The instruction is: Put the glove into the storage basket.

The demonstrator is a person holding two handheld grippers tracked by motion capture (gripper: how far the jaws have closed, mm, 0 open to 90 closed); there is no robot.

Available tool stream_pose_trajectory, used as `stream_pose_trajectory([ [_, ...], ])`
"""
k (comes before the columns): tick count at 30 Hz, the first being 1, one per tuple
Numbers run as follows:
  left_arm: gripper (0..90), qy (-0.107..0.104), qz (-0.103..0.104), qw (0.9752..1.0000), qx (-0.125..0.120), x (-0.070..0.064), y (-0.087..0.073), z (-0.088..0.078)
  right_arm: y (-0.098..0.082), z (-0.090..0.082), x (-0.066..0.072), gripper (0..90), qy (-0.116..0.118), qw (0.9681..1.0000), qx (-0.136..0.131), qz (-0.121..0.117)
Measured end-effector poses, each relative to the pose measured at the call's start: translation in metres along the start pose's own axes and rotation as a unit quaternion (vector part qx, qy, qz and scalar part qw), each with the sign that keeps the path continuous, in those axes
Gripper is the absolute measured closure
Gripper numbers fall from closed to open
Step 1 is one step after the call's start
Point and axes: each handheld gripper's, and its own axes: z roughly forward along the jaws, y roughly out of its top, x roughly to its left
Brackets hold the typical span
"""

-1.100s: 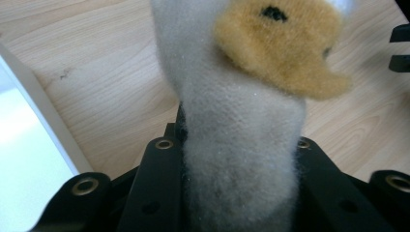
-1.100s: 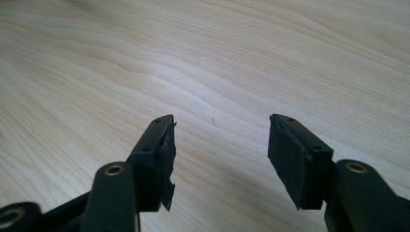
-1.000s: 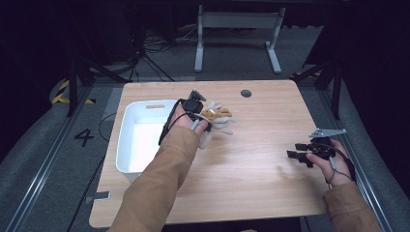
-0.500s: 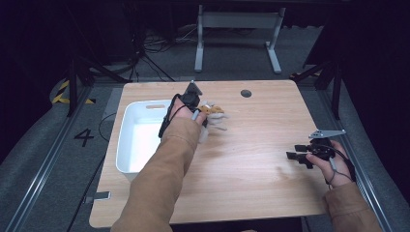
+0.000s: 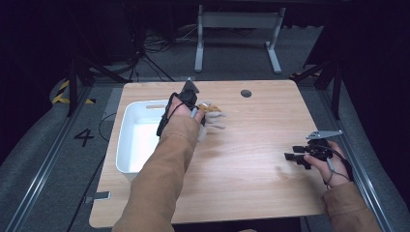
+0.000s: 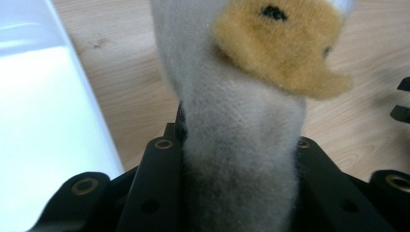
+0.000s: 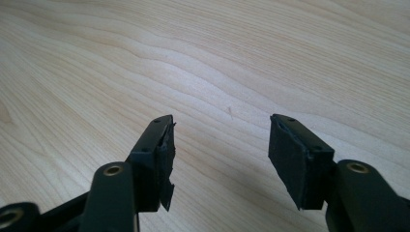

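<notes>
My left gripper [image 5: 197, 110] is shut on a grey-white plush toy [image 5: 211, 109] with an orange-yellow patch, held just right of the white bin [image 5: 126, 145] at the table's far left. In the left gripper view the toy [image 6: 241, 121] stands between the two black jaws of that gripper [image 6: 239, 159], pinched at its grey body, with the orange patch above. Near the table's right edge my right gripper [image 5: 293, 157] rests low and open. The right gripper view shows its pads [image 7: 220, 145] apart with bare wood between them.
The white bin's wall [image 6: 43, 121] lies close beside the held toy. A round cable hole [image 5: 246, 93] sits in the wooden table [image 5: 251, 145] near the far edge. A dark floor surrounds the table, with a desk frame [image 5: 237, 29] behind it.
The left gripper has shifted slightly toward the far edge and the bin with the toy still in it. The right gripper has stayed where it was.
</notes>
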Motion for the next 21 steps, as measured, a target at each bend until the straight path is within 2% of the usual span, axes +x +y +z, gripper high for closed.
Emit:
stream_pose_trajectory([
  [5, 71.5, 0.015, -0.018, 0.9996, -0.016, 0.010, -0.003, -0.020, 0.006, 0.006, 0.001, 42.8, 0.009, 1.0000, 0.000, -0.002],
  [8, 71.4, 0.020, -0.018, 0.9994, -0.020, 0.012, -0.005, -0.029, 0.011, 0.010, 0.003, 42.8, 0.016, 0.9999, 0.000, -0.006],
  [12, 71.4, 0.022, -0.016, 0.9993, -0.027, 0.010, -0.005, -0.036, 0.013, 0.013, 0.005, 42.8, 0.018, 0.9998, 0.002, -0.010],
  [21, 71.3, 0.027, -0.036, 0.9982, -0.039, 0.021, -0.005, -0.042, 0.010, 0.014, 0.008, 42.5, 0.012, 0.9998, 0.011, -0.011],
])
